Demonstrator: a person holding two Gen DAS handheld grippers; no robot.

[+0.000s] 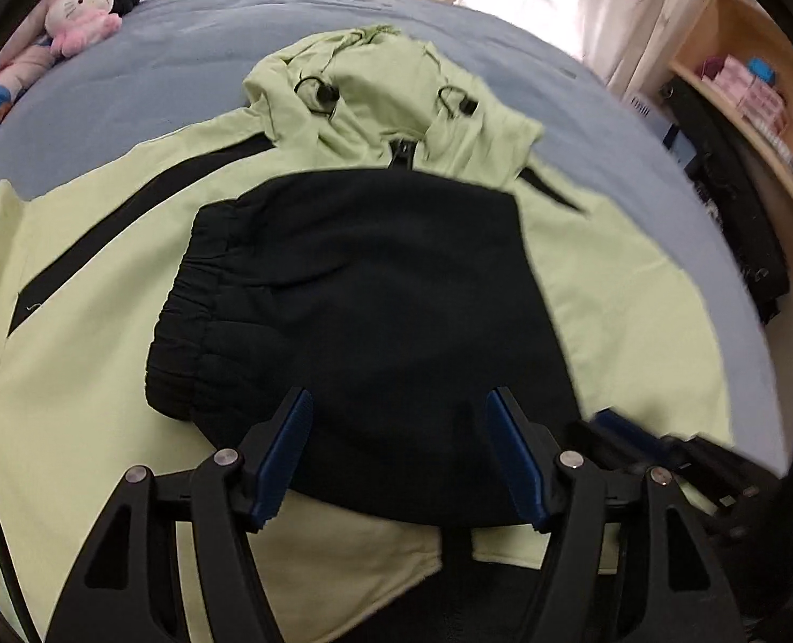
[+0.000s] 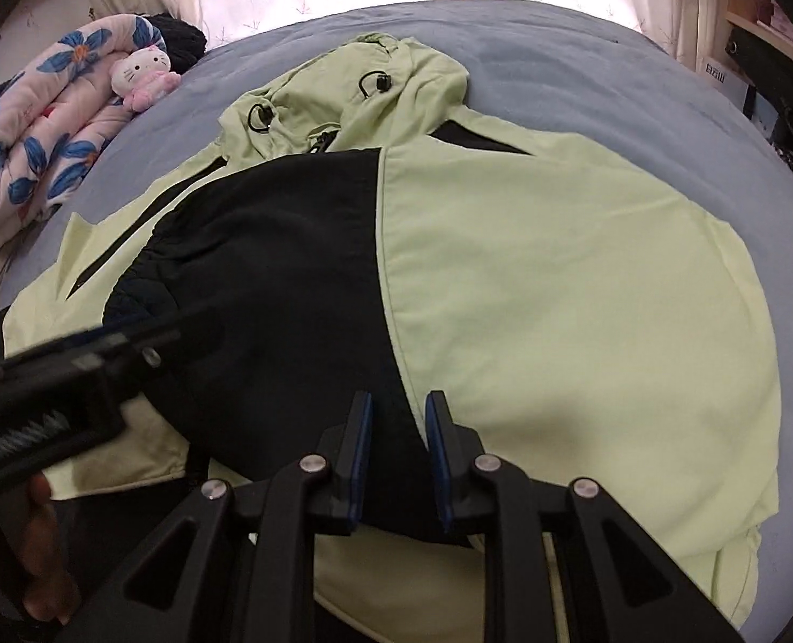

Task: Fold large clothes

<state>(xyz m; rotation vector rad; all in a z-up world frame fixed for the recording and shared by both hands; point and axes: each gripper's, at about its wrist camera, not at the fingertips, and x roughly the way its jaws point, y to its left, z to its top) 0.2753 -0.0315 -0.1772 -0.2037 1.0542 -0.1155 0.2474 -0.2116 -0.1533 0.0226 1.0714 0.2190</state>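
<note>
Black fleece-like cloth, a folded dark garment point(image 1: 364, 321) with an elastic gathered band on one side, lies on top of a pale green hooded jacket point(image 2: 557, 278) spread flat across a blue-grey bedsheet point(image 2: 584, 69).

Left gripper point(image 1: 399, 455): jaws stand wide apart, nothing pressed between the pads. The near edge of the black garment lies below and between the fingers, not clamped. Judgement: the piece has been let go and sits where it was laid.

Right gripper point(image 2: 399, 461): jaws parted by a narrow gap, with no cloth pinched in it. The boundary between the black garment and the green front panel runs beneath and just ahead of the fingertips. Contact with the fabric cannot be confirmed.

The jacket lies hood away from the fingers, its drawcord toggles point(image 2: 380, 83) showing and its zip top visible at the collar. The green panel right of the fingers is smooth; the left sleeve area extends well beyond the left fingers.

Judgement: the black piece, placed centrally on the jacket, appears finished; the jacket itself is not yet folded.

Beyond the hood, well clear of both grippers, are a plush cat toy point(image 2: 144, 77) and a rolled floral quilt point(image 2: 48, 123).
</note>
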